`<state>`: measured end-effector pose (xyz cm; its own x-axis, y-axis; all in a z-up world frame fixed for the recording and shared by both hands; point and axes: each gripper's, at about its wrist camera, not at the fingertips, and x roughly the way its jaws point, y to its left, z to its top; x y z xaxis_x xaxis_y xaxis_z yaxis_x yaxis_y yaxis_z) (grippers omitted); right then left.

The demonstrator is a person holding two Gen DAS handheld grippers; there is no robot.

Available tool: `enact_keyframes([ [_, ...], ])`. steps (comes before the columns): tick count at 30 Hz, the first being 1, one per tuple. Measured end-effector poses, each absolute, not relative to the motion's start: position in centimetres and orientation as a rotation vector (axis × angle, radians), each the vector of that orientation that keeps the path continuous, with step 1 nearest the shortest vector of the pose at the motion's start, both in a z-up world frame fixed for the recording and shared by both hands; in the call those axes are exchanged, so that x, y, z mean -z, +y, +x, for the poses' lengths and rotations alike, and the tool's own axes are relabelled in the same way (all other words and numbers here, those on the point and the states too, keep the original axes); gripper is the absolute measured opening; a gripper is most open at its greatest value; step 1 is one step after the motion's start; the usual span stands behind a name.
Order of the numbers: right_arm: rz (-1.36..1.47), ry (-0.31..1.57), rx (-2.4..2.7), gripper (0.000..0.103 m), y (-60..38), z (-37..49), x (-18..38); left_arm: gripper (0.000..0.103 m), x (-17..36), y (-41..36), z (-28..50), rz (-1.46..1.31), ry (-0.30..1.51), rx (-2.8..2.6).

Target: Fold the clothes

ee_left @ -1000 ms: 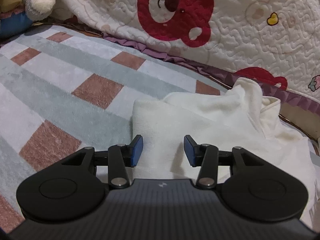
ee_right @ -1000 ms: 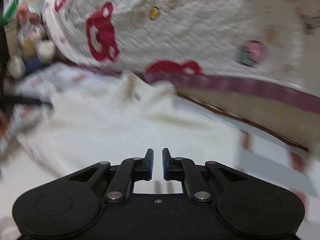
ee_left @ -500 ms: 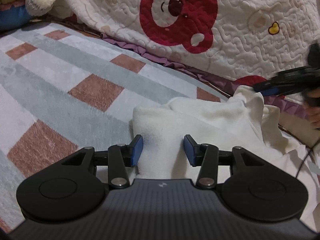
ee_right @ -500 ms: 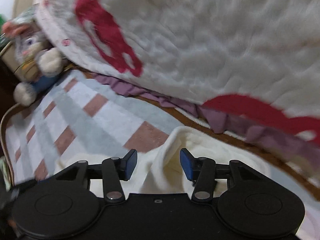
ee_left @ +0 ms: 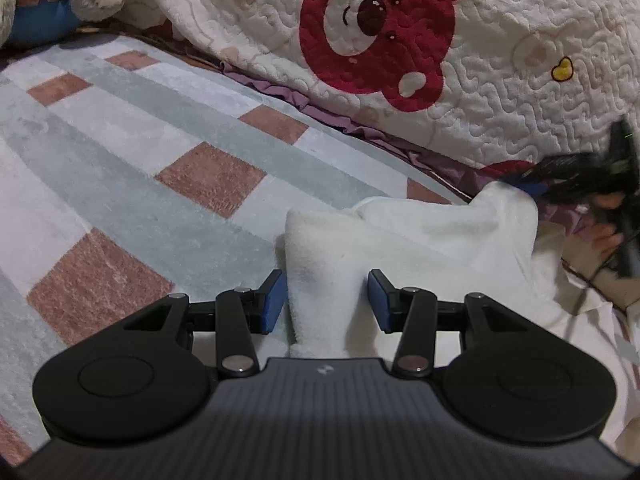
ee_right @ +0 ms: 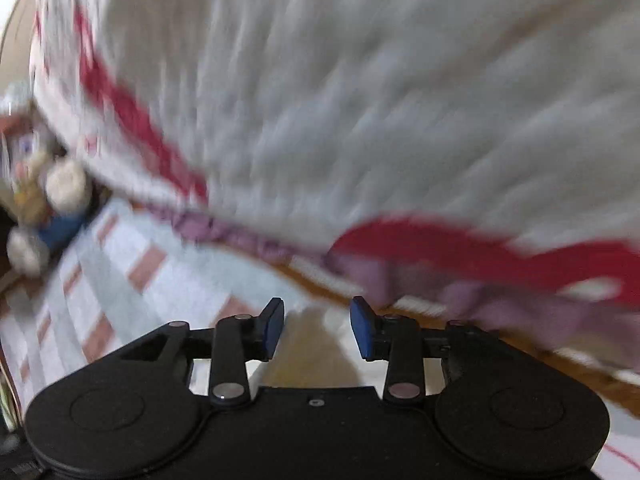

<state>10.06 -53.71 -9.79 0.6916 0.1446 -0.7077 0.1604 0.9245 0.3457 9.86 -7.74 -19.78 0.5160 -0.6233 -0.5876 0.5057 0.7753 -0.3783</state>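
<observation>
Where the left wrist camera looks along its fingers, we see the left gripper (ee_left: 327,303) with its 2 blue pads apart, straddling the near folded corner of a cream-white fleecy garment (ee_left: 404,240); the left pad sits just beside the fold, the right pad stands clear of it, and neither presses the cloth. The garment lies on a plush rug checked in pale grey-green, white and rust-brown squares (ee_left: 132,168), bunched toward the right. At its far raised corner, the right gripper (ee_left: 560,184) reaches in from the right edge, held in a hand (ee_left: 608,220), its blue tip at the cloth; motion blur keeps us from telling whether it touches.

In the right wrist view, heavily blurred, that gripper's jaws are closing, still apart, with a peak of the cream cloth rising between them, not pinched.

Beyond the rug hangs a white quilted bedspread with red bear faces and a purple ruffled hem (ee_left: 376,28). A stuffed plush toy in blue clothing (ee_right: 44,208) sits at the far left.
</observation>
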Motion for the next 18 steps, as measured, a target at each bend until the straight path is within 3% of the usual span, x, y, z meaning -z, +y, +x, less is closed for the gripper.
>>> enact_keyframes([
  [5, 0.169, 0.836, 0.083, 0.043, -53.9, 5.4, 7.8, 0.044, 19.0, -7.4, 9.6, -0.173, 0.752, 0.69],
  [6, 0.166, 0.855, 0.091, 0.044, -53.9, 4.6, 8.4, 0.044, 18.8, -7.4, 9.6, -0.182, 0.752, 0.694],
  [8, 0.16, 0.893, 0.107, 0.061, -53.9, 2.9, 9.7, 0.044, 18.8, -7.4, 9.7, -0.191, 0.758, 0.699],
  [13, 0.299, 0.857, 0.14, 0.063, -56.0, 1.5, 13.6, 0.044, 19.2, -7.6, 9.8, -0.198, 0.779, 0.709],
  [14, 0.339, 0.839, 0.135, 0.062, -56.4, 1.6, 14.1, 0.044, 19.2, -7.6, 9.8, -0.197, 0.781, 0.71],
  [15, 0.371, 0.825, 0.119, 0.053, -56.4, 1.8, 14.8, 0.044, 19.2, -7.7, 9.8, -0.196, 0.782, 0.711],
  [16, 0.355, 0.819, 0.117, 0.022, -55.8, 2.6, 15.1, 0.044, 19.3, -7.6, 9.8, -0.194, 0.783, 0.71],
  [18, 0.309, 0.788, 0.137, 0.018, -54.7, 3.8, 14.8, 0.044, 19.5, -7.6, 9.8, -0.191, 0.784, 0.705],
])
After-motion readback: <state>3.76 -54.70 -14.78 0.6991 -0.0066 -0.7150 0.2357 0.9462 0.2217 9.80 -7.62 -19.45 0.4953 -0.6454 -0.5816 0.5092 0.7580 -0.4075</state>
